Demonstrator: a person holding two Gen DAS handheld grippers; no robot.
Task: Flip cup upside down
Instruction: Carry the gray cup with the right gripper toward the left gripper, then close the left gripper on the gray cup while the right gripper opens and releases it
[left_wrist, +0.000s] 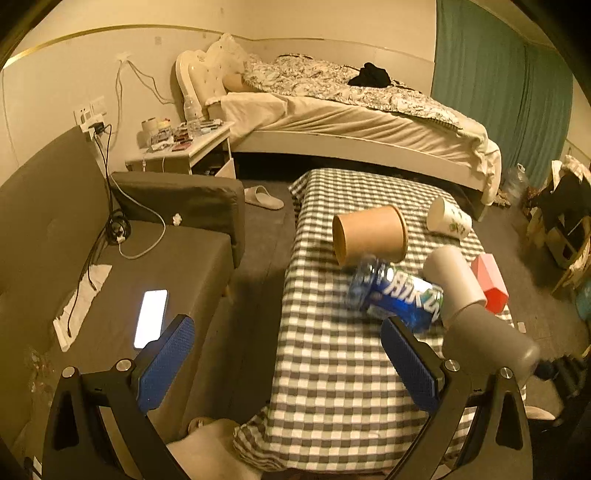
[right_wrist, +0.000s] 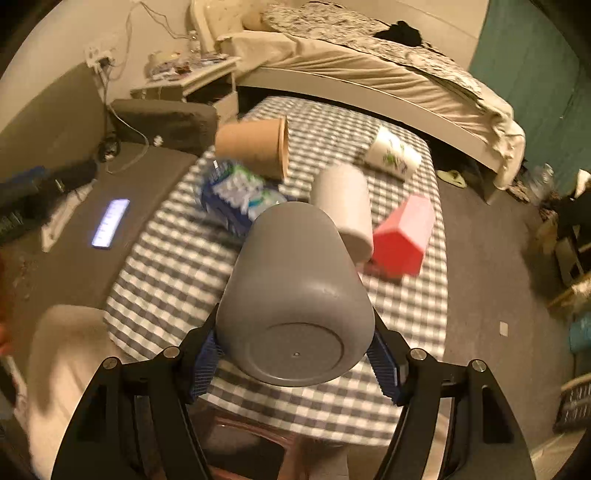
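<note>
In the right wrist view the right gripper (right_wrist: 295, 354) is clenched on the grey cup (right_wrist: 295, 291), its blue fingers (right_wrist: 384, 369) pressed against both sides near the base; the cup fills the centre of the frame, lifted above the checked table (right_wrist: 177, 258), with its flat bottom facing the camera and its mouth pointing away and downward. The left wrist view shows the same cup (left_wrist: 491, 347) at the right edge, tilted and clear of the cloth, while the left gripper (left_wrist: 288, 365) hangs released and empty at the lower part of that frame. Beyond the held cup lie a brown paper cup (right_wrist: 255, 146), a white cup (right_wrist: 345, 203), a floral cup (right_wrist: 393, 153), a red box (right_wrist: 402, 236) and a blue packet (right_wrist: 236, 195). The flip looks to be mid-turn; the next move calls for finishing the rotation until the rim faces straight down, then lowering it onto bare cloth near the table's lower edge, clear of the white cup just beside it.
</note>
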